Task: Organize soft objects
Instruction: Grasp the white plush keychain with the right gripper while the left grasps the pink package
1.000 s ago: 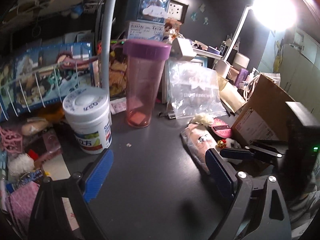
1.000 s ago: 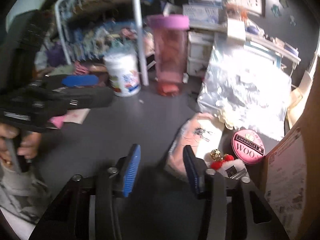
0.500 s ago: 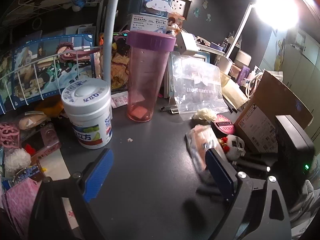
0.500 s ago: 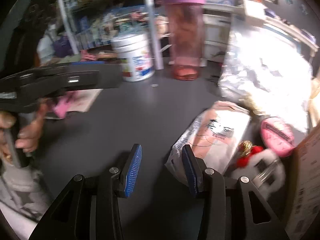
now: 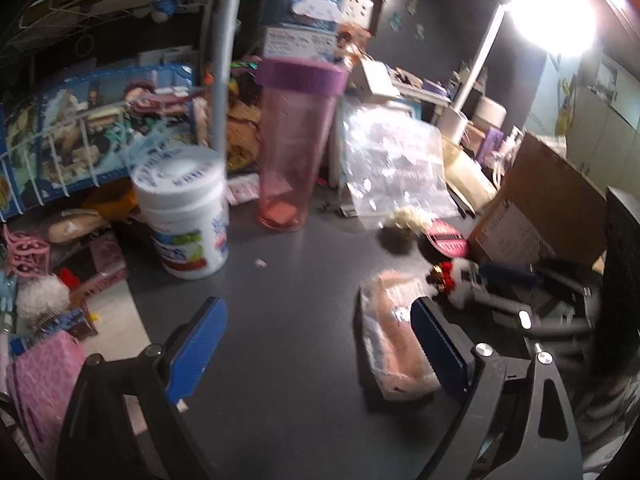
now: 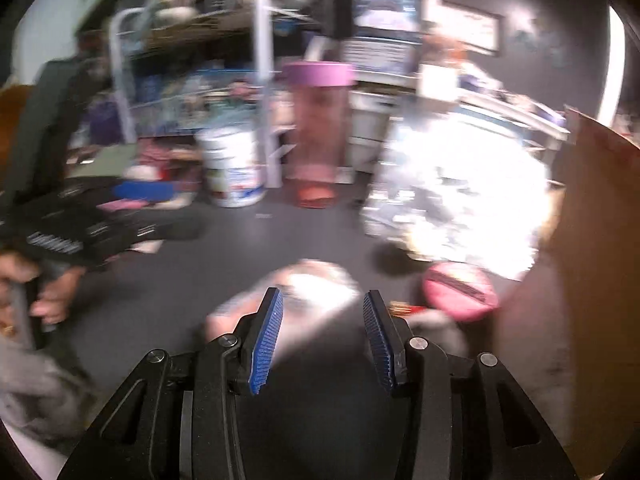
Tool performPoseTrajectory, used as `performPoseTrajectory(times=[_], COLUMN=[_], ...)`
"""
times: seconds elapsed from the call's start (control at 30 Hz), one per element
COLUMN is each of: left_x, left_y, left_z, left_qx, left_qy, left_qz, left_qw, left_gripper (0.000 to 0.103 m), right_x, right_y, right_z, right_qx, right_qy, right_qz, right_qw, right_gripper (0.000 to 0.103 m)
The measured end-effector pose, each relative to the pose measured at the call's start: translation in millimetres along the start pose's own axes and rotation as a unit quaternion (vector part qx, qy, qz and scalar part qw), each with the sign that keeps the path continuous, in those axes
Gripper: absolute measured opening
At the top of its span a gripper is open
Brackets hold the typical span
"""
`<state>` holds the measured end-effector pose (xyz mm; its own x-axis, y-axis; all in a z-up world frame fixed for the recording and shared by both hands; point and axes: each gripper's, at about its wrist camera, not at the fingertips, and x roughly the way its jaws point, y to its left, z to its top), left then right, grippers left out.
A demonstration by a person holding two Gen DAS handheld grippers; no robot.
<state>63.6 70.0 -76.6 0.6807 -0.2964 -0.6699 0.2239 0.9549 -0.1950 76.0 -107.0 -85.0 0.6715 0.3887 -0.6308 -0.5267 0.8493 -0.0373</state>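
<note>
left hand-held gripper (image 5: 316, 342) gaping wide over the dark desk (image 5: 288, 280), nothing between its pads, right hand-held gripper (image 6: 320, 336) part open and empty, pink soft packet (image 5: 394, 332) lying flat on the desk, in front of the pink tumbler (image 5: 296, 148), beside a small santa plush (image 5: 456, 280)

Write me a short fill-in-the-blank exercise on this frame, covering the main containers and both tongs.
1. The tall pink tumbler has a lid coloured ____.
2. The white tub stands to the ____ of the tumbler in the left wrist view.
3. The left tongs hang wide ____ over the dark tabletop.
4. The pads of the right tongs are coloured ____, with the plastic-wrapped pink packet just beyond them.

Missing words: purple; left; open; blue
</note>
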Motion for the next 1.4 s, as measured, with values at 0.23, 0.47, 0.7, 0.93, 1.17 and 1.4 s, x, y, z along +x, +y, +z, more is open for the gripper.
performPoseTrajectory(times=[0.23,0.47,0.7,0.93,1.17,1.4], left_x=[26.7,39.2,49.3,59.0,56.6,41.1], left_y=[-36.4,-55.5,-61.8,-67.4,-66.6,-45.1], left_z=[-21.2,-28.4,-28.2,-30.0,-33.3,-38.9], left_qx=[0.023,0.031,0.044,0.062,0.078,0.066], left_qy=[0.043,0.058,0.057,0.068,0.069,0.071], left_qz=[-0.034,-0.032,0.013,0.027,0.052,0.055], left_qw=[0.9982,0.9973,0.9973,0.9954,0.9932,0.9938], left_gripper=[0.092,0.092,0.092,0.091,0.065,0.058], right_x=[21.1,29.7,18.8,32.2,43.8,31.9], right_y=[-10.9,-17.6,-10.1,-13.5,-19.8,-9.7], right_z=[-11.8,-15.8,-16.7,-15.2,-17.0,-19.3], right_qx=[-0.018,-0.013,-0.014,-0.041,-0.036,-0.023], right_qy=[0.028,0.035,0.031,0.045,0.063,0.052], right_qz=[-0.085,-0.077,-0.055,-0.114,-0.101,-0.020], right_qw=[0.996,0.996,0.998,0.992,0.992,0.998], right_gripper=[0.038,0.038,0.039,0.054,0.053,0.053])
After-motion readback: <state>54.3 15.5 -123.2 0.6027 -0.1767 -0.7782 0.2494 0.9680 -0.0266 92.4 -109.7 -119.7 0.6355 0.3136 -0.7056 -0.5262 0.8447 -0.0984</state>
